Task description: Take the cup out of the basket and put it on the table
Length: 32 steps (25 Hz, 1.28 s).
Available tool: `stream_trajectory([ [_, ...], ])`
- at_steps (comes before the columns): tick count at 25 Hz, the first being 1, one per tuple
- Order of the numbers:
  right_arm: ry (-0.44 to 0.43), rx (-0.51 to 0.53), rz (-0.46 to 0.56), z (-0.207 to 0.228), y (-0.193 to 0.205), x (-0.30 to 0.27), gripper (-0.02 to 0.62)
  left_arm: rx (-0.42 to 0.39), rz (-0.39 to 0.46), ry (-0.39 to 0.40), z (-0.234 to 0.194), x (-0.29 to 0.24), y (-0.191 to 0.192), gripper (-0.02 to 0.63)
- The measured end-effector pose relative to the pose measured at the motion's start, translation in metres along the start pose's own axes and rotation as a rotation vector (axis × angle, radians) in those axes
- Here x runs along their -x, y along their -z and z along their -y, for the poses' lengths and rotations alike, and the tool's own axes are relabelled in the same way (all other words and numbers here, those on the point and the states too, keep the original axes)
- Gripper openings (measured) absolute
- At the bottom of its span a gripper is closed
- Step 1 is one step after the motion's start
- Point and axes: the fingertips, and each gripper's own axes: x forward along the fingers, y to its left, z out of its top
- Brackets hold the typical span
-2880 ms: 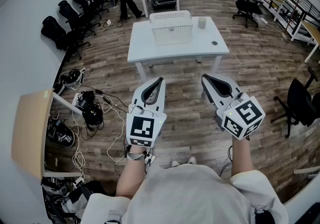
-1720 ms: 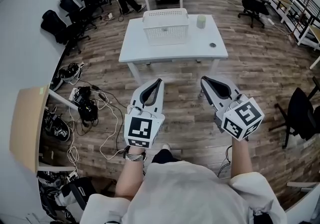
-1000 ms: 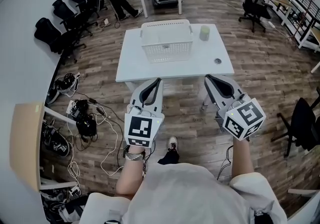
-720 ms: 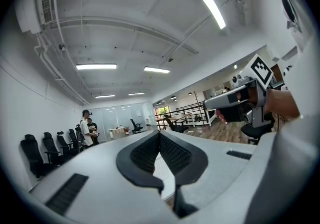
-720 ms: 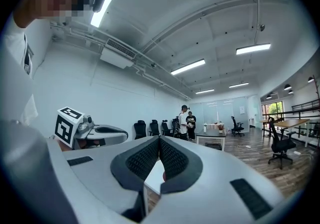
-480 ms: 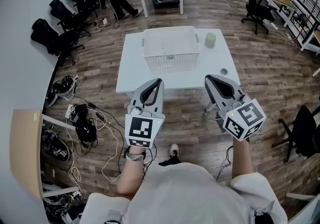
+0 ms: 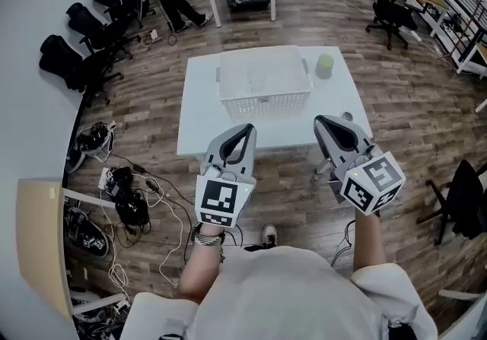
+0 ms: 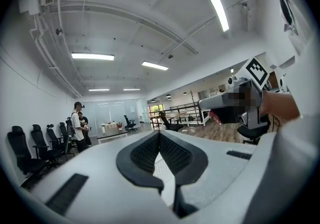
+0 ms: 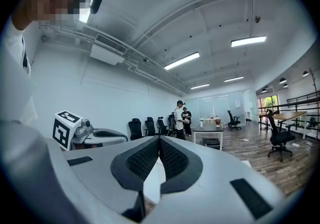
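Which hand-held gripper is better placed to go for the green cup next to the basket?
Right. The green cup stands on the table right of the basket, ahead of the right hand-held gripper; the left hand-held gripper would have to cross the basket. Both are shut, empty.

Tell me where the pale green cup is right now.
In the head view, the cup stands on the white table, just right of the basket, near the table's far right corner.

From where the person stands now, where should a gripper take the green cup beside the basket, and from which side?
Grip the green cup across its side wall, probably from the near right with the right gripper: it stands upright, with the basket close on its left.
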Motion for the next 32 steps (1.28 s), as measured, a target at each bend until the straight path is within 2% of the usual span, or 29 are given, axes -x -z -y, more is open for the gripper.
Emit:
stream_trajectory([
  [13, 0.043, -0.011, -0.035, 0.022, 0.008, -0.042, 0.017, 0.003, -0.029, 0.013, -0.039, -0.030, 0.016, 0.000],
  [23, 0.009, -0.024, -0.006, 0.046, 0.001, -0.056, 0.017, -0.020, -0.049, -0.019, -0.051, -0.055, 0.012, 0.000],
  [32, -0.043, 0.011, -0.038, 0.086, -0.005, -0.060, 0.017, -0.076, -0.087, -0.071, -0.046, -0.098, 0.000, 0.000],
])
